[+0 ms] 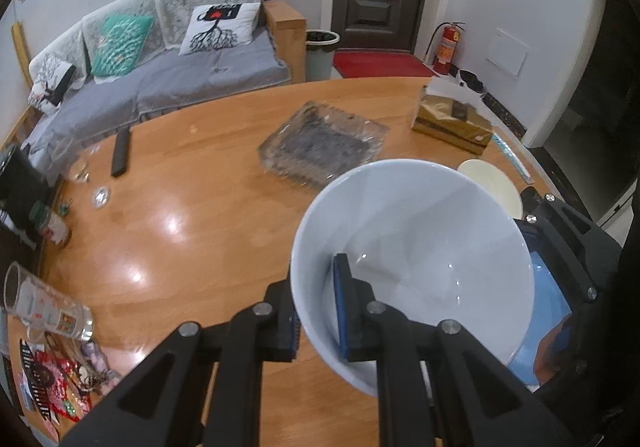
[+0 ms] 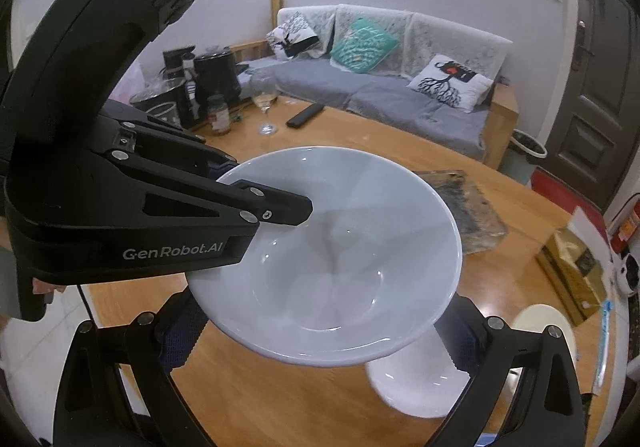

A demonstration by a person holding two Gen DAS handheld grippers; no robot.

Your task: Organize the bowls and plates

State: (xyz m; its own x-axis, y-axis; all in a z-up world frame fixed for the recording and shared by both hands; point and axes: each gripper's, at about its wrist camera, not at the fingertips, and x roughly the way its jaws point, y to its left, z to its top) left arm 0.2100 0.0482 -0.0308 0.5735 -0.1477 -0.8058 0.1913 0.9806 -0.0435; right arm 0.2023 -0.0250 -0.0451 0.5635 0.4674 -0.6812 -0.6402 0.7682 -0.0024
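My left gripper (image 1: 318,307) is shut on the rim of a white bowl (image 1: 416,263) and holds it above the wooden table (image 1: 192,215). In the right wrist view that bowl (image 2: 340,267) fills the middle, with the left gripper (image 2: 256,203) clamped on its left rim. My right gripper (image 2: 320,343) is open, its fingers on either side below the bowl. A second white dish (image 2: 416,383) lies on the table under it. A small cream plate (image 1: 492,183) lies to the right; it also shows in the right wrist view (image 2: 548,327).
A glass tray (image 1: 324,143) lies mid-table, a tissue box (image 1: 452,119) at the far right. A remote (image 1: 120,151), wine glass (image 2: 266,107), jar (image 2: 219,115), tipped glass mug (image 1: 44,307) and snack packets (image 1: 60,379) stand along the left side. A sofa is behind.
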